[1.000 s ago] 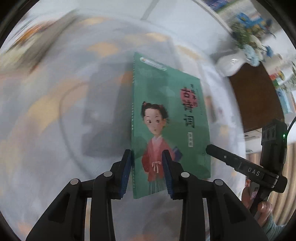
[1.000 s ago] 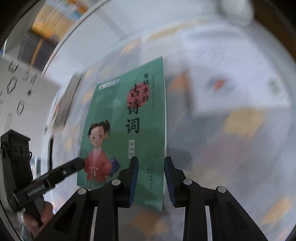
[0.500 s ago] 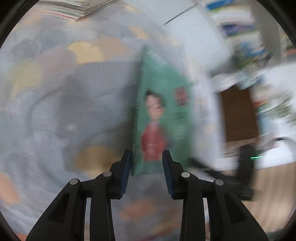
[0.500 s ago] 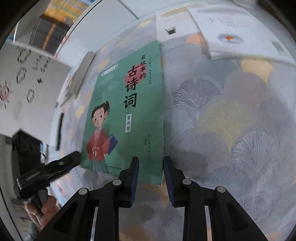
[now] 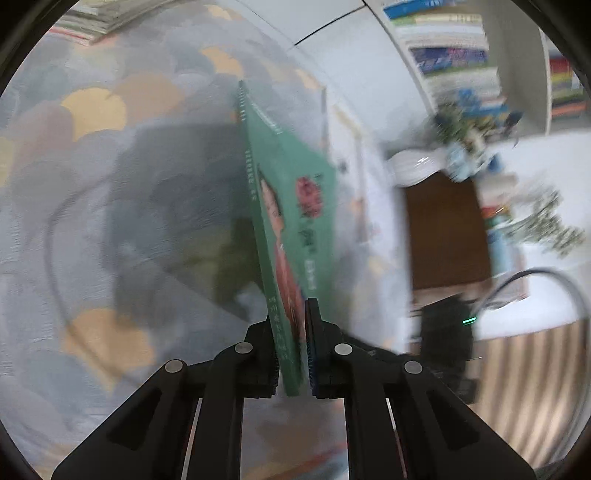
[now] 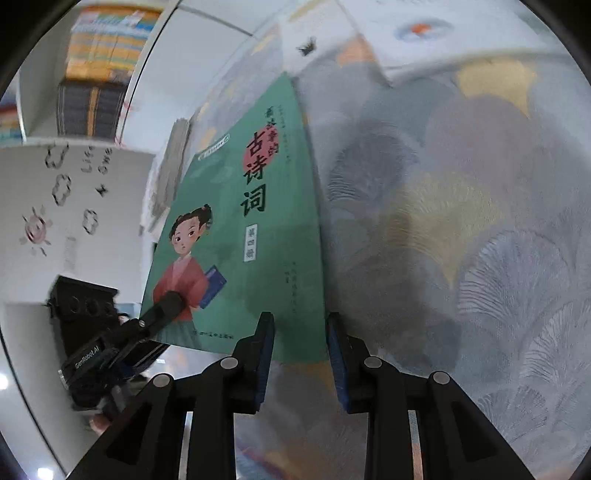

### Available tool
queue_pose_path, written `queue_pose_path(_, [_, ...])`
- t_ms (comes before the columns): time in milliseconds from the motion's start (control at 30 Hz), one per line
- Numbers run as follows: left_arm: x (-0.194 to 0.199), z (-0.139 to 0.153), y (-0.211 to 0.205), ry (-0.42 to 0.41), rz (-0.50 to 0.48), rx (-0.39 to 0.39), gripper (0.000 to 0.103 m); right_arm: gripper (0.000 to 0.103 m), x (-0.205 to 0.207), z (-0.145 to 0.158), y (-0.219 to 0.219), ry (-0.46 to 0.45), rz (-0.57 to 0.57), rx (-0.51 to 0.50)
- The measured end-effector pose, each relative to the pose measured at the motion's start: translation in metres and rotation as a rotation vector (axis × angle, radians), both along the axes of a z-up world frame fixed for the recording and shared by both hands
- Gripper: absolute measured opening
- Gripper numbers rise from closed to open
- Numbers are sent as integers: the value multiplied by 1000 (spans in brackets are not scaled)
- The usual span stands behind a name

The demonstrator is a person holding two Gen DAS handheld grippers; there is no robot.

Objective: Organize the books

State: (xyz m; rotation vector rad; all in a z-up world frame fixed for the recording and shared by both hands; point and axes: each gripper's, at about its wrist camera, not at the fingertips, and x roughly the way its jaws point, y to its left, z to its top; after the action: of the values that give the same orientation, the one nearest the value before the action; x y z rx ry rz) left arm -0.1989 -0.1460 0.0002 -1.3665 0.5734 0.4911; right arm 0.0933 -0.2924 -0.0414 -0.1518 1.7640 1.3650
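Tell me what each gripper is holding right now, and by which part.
The left gripper is shut on the green book at its bottom edge, near the spine corner. The right gripper is open, straddling the bottom edge, holding nothing.

1 green book point(image 6: 255, 236); 2 tongs point(image 5: 291, 354) point(image 6: 300, 354); 2 white bks flat point(image 6: 417, 33).

Left wrist view: looks forward along the left gripper point(image 5: 292, 354), close above the cloth point(image 5: 122, 206), facing the book point(image 5: 291, 206) nearly edge-on, shelves point(image 5: 454, 55) beyond at upper right. Right wrist view: looks forward along the right gripper point(image 6: 300, 354), close over the same cloth point(image 6: 461, 221), facing the book point(image 6: 251, 229) cover-on. Shared: book and cloth. The right view also takes in the left gripper point(image 6: 162, 310) at lower left
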Motion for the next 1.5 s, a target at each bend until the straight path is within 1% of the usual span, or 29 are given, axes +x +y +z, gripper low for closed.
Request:
queue_pose_path(67, [7,2,9,-75,18,-44,8,42,13,-3,-6,72,-42,17])
queue_pose_path(100, [7,3,11,-97,23,-58,8,52,20,-5,-8,122,-68,32])
queue_pose_path(133, [11,3,13,-122,29,-75,8,58,25,-7,-10,173,-95,49])
queue_pose_path(200, [12,0,16,-168,48,-117,8,60,31,-11,-9,226,-126,70])
queue_pose_path(233, [12,-1,16,-183,57,-135,8,60,32,-15,-5,259,-137,78])
queue_pose_path(300, [8,-3,15,-213,72,-166,8,60,31,-21,3,296,-154,91])
queue_pose_path(333, [4,-3,14,-217,72,-172,8,56,29,-21,7,300,-160,99])
queue_pose_path(367, [5,-4,14,-212,69,-173,8,50,26,-20,12,296,-162,114])
queue_pose_path(400, [4,-4,15,-197,63,-172,8,36,22,-17,17,290,-161,126])
queue_pose_path(433, [2,-4,15,-179,53,-166,8,29,17,-15,22,278,-160,127])
queue_pose_path(533, [2,0,17,-101,8,-116,8,25,4,0,29,157,-136,137])
queue_pose_path(600, [3,7,17,-34,-47,-49,8,24,-4,11,31,70,-105,145])
queue_pose_path(667, [3,15,16,10,-102,9,8,24,-16,24,33,-19,-75,158])
queue_pose_path(767, [-3,26,17,23,-154,66,8,24,-41,48,36,-145,-35,184])
queue_pose_path(833, [-17,38,20,-4,-165,98,9,24,-57,63,38,-213,1,211])
queue_pose_path(900, [-32,48,26,-49,-149,101,10,24,-78,83,44,-279,52,251])
queue_pose_path(967, [-53,59,35,-81,-130,110,12,24,-93,99,48,-299,78,282])
queue_pose_path(1033, [-69,70,40,-91,-121,140,13,24,-115,117,61,-326,101,318])
queue_pose_path(1067, [-81,80,45,-94,-114,172,13,24,-121,122,62,-337,110,333])
queue_pose_path(1133, [-100,96,54,-100,-99,222,13,24,-142,138,79,-356,132,375])
queue_pose_path(1233, [-130,121,73,-101,-72,293,13,25,-176,156,114,-354,165,428])
queue_pose_path(1333, [-159,135,98,-89,-36,351,13,25,-204,164,153,-351,189,457])
queue_pose_path(1367, [-169,138,109,-83,-22,366,13,25,-208,166,161,-351,195,463])
queue_pose_path(1500, [-193,137,147,-55,22,398,14,26,-241,165,217,-348,215,464])
